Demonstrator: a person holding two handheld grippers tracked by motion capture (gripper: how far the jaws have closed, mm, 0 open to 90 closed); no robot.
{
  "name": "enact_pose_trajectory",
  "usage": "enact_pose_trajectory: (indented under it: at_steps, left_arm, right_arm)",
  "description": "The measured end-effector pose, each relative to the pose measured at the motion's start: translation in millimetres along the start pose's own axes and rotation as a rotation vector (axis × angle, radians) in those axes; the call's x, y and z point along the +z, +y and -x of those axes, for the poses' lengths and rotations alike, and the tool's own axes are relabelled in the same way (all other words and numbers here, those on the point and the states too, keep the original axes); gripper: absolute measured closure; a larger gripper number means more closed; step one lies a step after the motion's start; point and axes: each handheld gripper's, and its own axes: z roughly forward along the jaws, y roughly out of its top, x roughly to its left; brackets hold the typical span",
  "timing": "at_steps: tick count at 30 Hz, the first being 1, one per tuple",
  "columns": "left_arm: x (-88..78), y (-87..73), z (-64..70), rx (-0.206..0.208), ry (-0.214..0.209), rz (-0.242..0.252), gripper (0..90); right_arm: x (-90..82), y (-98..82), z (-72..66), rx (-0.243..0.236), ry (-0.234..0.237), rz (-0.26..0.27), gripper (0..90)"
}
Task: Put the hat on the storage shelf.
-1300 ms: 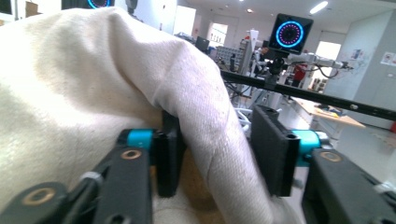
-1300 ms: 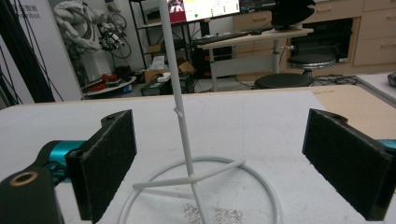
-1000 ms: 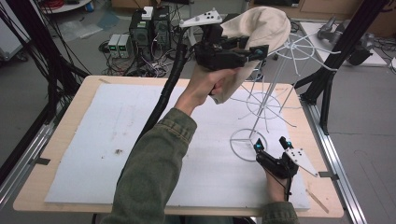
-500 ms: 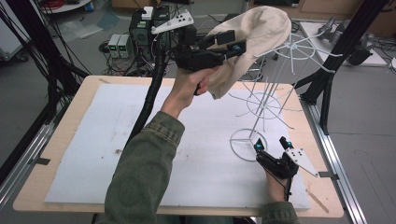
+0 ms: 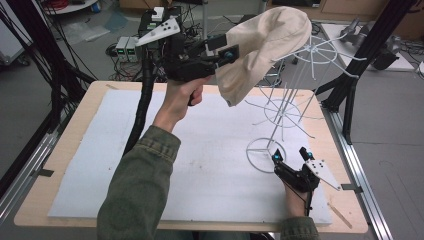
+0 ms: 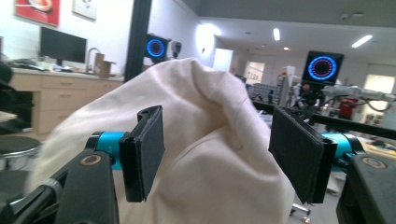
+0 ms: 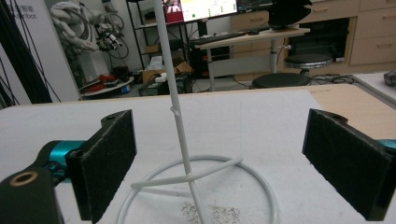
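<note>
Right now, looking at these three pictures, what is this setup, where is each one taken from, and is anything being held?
A person sits at a table and works with a hand-held two-jaw gripper in each hand. The high view looks down from above. The other two come from cameras riding on the grippers, looking out between their black jaws.

On the table stands a white wire rack with a beige hat hung on its top.

The left gripper is raised beside the hat. Its jaws have just been opening; the hat sits between the pads, but they do not press it, so it is not held.

The right gripper rests low at the rack's ring base, jaws open on either side of the stem, holding nothing.
</note>
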Motion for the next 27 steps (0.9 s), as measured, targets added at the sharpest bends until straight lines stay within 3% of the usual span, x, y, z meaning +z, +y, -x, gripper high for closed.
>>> enact_pose_trajectory:
  at_steps: [7, 13, 18, 22, 27]
  left_arm:
    - [-37.9, -9.8, -1.4, 0.039, 0.080, -0.019, 34.2]
    - [-71.5, -17.0, -2.5, 0.042, 0.133, -0.009, 33.4]
    - [-97.6, -23.9, -3.1, 0.053, 0.165, -0.008, 33.2]
    - [-116.0, -31.7, -4.4, 0.068, 0.165, -0.026, 31.5]
    - [-138.7, -44.6, -8.0, 0.061, 0.198, -0.029, 31.3]
  right_arm:
    - [-4.5, 0.1, 1.1, 0.012, -0.018, 0.003, 8.9]
    - [-3.3, -0.2, -0.4, 0.011, -0.012, -0.003, 8.9]
    - [-2.5, -0.6, -1.6, 0.004, -0.011, -0.007, 8.9]
    - [-1.8, -0.7, -1.7, 0.000, -0.010, -0.003, 8.9]
    - [-1.5, -1.0, -2.7, 0.001, -0.008, -0.009, 8.9]
